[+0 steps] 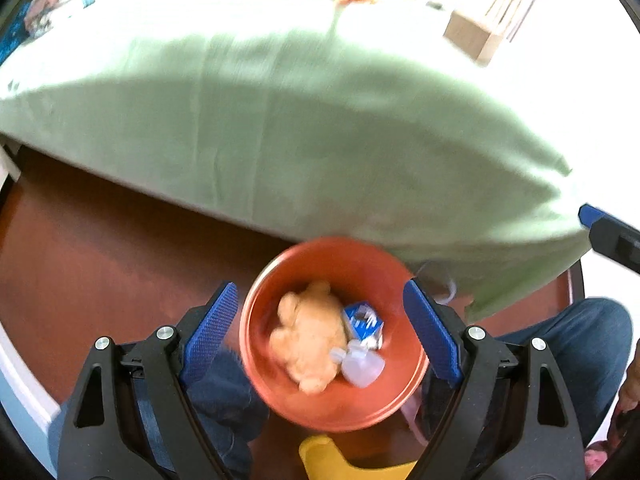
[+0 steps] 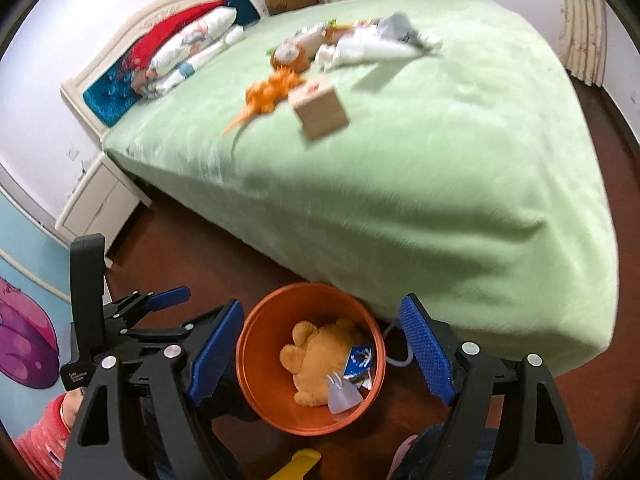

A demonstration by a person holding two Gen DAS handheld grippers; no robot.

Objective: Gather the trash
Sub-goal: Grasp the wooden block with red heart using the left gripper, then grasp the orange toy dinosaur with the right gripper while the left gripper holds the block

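Note:
An orange bin (image 1: 336,408) (image 2: 256,380) stands on the floor at the foot corner of the bed. Inside lie a tan plush toy (image 1: 310,336) (image 2: 316,360), a blue-and-white wrapper (image 1: 362,320) (image 2: 358,360) and a clear plastic cup (image 1: 362,366) (image 2: 344,396). My left gripper (image 1: 320,320) is open and empty above the bin. My right gripper (image 2: 322,332) is open and empty above the bin too. On the green bed (image 2: 440,152) lie crumpled wrappers and paper (image 2: 380,44), an orange toy (image 2: 268,94) and a cardboard box (image 2: 320,110) (image 1: 472,36).
The left gripper (image 2: 120,312) shows at the left of the right wrist view. A white nightstand (image 2: 96,204) stands by the headboard with pillows (image 2: 188,52). A yellow object (image 1: 332,460) (image 2: 298,464) lies on the dark wood floor (image 1: 100,264). My jeans (image 1: 568,344) are at the right.

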